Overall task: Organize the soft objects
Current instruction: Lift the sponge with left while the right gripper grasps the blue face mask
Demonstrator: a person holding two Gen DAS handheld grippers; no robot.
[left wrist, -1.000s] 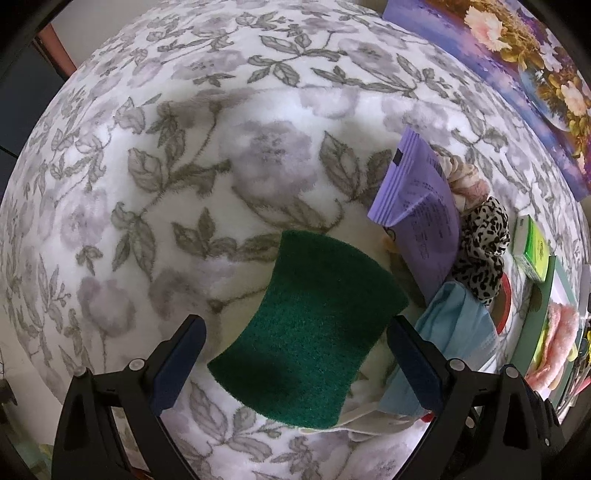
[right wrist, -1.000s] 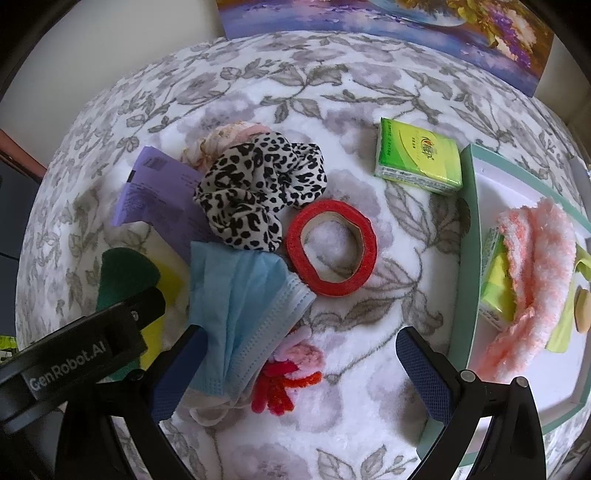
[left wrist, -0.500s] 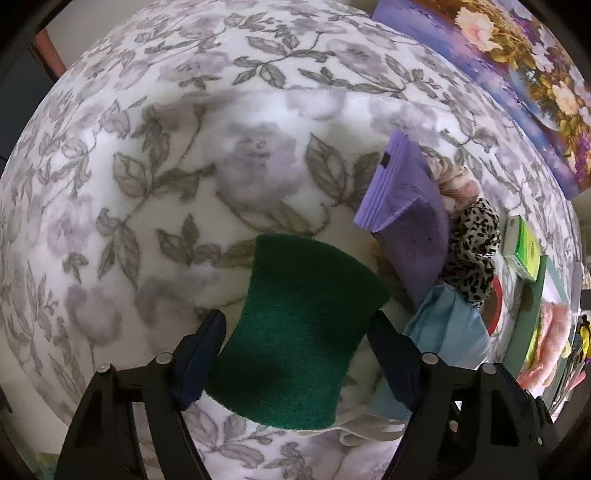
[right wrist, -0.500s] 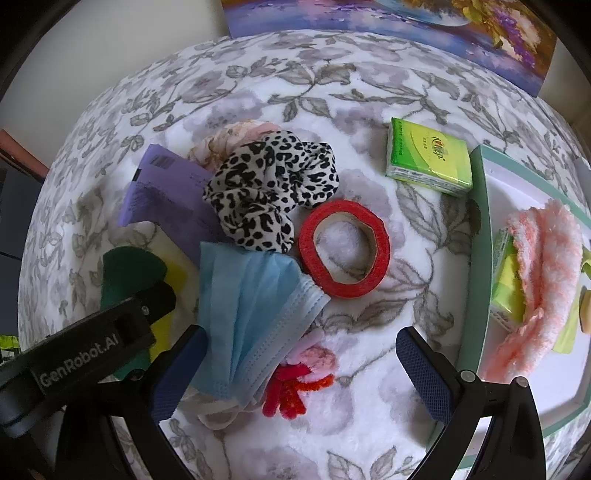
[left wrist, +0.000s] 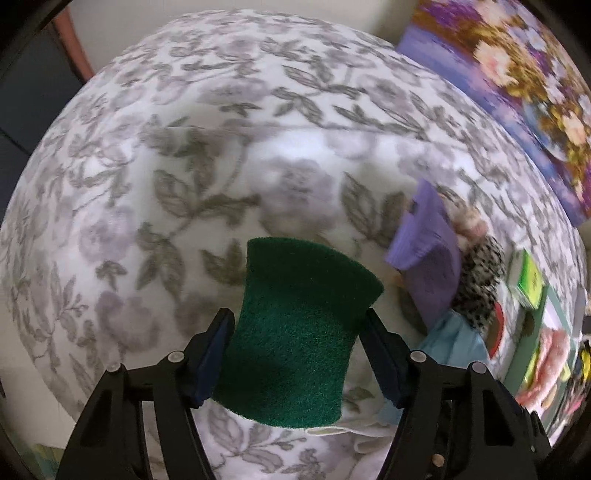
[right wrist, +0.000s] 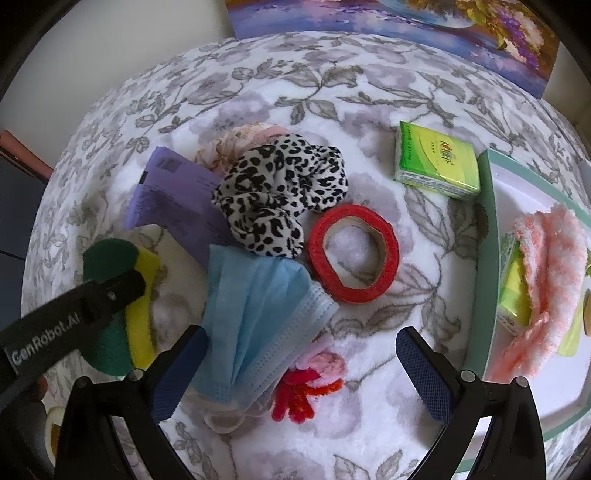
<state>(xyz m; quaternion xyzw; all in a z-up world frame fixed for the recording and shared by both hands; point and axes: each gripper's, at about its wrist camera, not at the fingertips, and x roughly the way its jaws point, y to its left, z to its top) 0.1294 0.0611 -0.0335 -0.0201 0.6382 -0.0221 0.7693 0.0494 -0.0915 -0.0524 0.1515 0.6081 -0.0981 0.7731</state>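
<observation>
My left gripper point(left wrist: 297, 325) is shut on a green-and-yellow sponge point(left wrist: 299, 328), its pads pressing both sides; the sponge also shows in the right wrist view point(right wrist: 122, 295) at the left, lifted slightly. My right gripper point(right wrist: 303, 354) is open and empty above a blue face mask point(right wrist: 255, 317) and a pink-and-red yarn piece point(right wrist: 306, 384). Beyond lie a leopard scrunchie point(right wrist: 280, 195), a purple packet point(right wrist: 177, 199), a pink scrunchie point(right wrist: 240, 136) and a red tape ring point(right wrist: 354, 254). A fluffy pink sock point(right wrist: 546, 280) lies in the green-rimmed tray point(right wrist: 484, 258) at the right.
A green tissue pack point(right wrist: 437, 162) lies near the tray's far corner. Another green pack point(right wrist: 511, 291) sits in the tray under the sock. A flower painting point(right wrist: 406, 22) leans at the back. The floral cloth point(left wrist: 184, 166) covers the table.
My left gripper has closed from wide open onto the green sponge and raised it a little. My right gripper has stayed open, shifting slightly.
</observation>
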